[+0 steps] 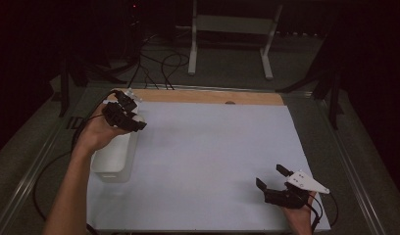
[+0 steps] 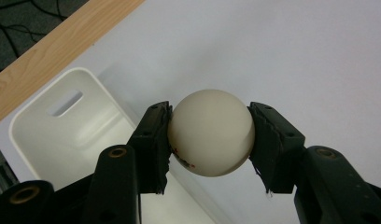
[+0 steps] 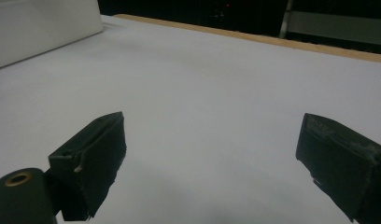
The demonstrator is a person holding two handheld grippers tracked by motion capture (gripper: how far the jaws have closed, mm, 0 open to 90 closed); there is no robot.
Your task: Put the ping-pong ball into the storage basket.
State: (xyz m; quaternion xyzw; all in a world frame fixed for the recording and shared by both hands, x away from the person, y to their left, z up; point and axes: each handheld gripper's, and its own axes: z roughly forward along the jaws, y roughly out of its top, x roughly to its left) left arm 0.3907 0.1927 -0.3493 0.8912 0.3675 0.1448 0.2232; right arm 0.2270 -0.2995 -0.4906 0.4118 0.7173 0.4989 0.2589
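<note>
left hand-held gripper [image 2: 210,135] clenched on cream ball [image 2: 211,133], held above white bin [image 2: 62,135] at bench [image 1: 212,156] left edge, right hand-held gripper [image 3: 212,163] released and idle; carry step, next likely centring over bin, then letting go.

Open sheet [image 1: 208,156] right of bin [image 1: 112,161]

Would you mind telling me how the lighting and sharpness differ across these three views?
High view: dim, surroundings nearly black, left gripper slightly soft. Left gripper view: bright and even, white ball sharp, white bin softly shadowed. Right gripper view: right gripper with blurred near jaws, dark background.
</note>
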